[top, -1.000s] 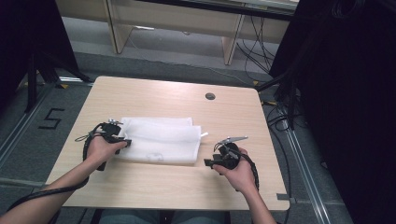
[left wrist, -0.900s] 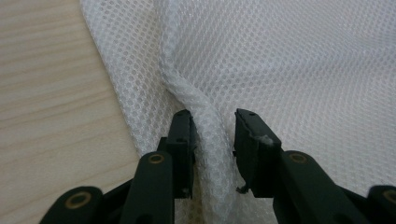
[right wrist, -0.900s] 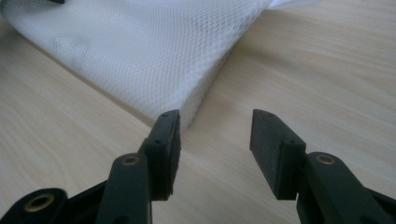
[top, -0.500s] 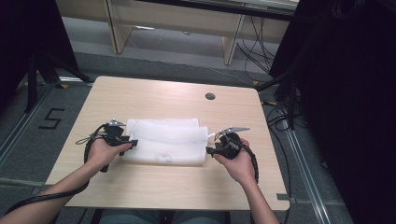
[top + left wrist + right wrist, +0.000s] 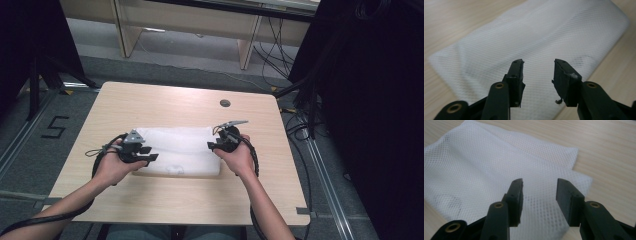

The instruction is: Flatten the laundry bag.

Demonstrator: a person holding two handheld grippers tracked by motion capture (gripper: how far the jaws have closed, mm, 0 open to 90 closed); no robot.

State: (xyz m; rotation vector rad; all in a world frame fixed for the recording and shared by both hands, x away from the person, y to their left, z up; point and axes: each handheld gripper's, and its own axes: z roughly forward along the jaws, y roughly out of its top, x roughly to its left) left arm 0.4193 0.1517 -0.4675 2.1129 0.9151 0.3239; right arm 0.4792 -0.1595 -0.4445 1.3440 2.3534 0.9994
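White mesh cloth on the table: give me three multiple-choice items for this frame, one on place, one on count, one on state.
1. Where does the white mesh cloth lie?
A. On the wooden table, between the two grippers
B. On the floor
C. Draped over the table's far edge

2. How many round dark holes show in the tabletop?
A. None
B. One
C. Three

3. How do the left gripper and the right gripper stand?
A. Both clamped on the cloth
B. Both open, nothing pinched
C. One holds a cable

Answers: 1 A, the high view shows the cloth flat on the table with a gripper at each end. 2 B, a single hole sits near the far edge. 3 B, both gripper views show a gap between the jaws, above the cloth.
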